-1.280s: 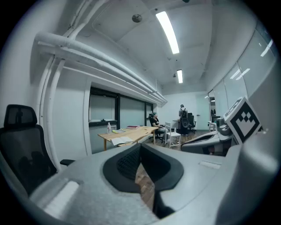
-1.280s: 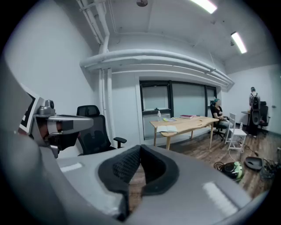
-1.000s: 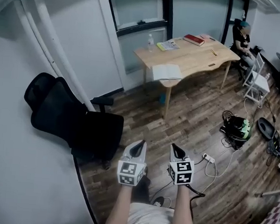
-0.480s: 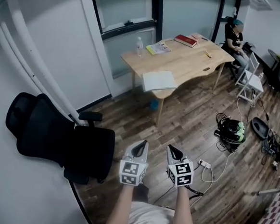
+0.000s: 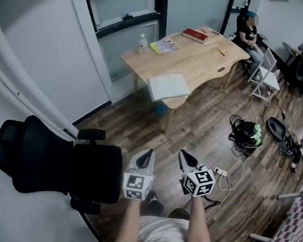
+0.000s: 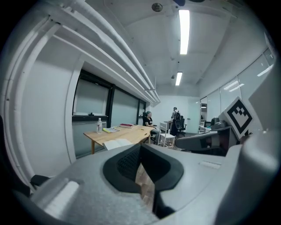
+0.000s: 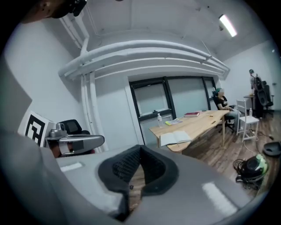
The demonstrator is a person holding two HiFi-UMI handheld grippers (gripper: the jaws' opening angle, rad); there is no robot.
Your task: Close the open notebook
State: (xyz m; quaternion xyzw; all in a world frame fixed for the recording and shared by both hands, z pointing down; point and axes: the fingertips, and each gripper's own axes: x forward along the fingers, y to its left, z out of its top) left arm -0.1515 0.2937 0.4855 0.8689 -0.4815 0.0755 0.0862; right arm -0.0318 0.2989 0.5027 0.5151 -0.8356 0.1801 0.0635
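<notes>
The open notebook (image 5: pixel 168 87) is seen spread crosswise at the wooden table's (image 5: pixel 198 59) near edge, well apart and straight ahead of the left gripper (image 5: pixel 148 152) and right gripper (image 5: pixel 182 153), both closed tight on nothing, neither really nearer.

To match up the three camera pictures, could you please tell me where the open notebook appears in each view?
Head view: the open notebook lies upper middle, on the near end of the wooden table.
Left gripper view: left of centre, low in the picture, on the table's near end.
Right gripper view: right of centre, on the table's near corner.
Shared landmark: the water bottle standing on the table's window side.
</notes>
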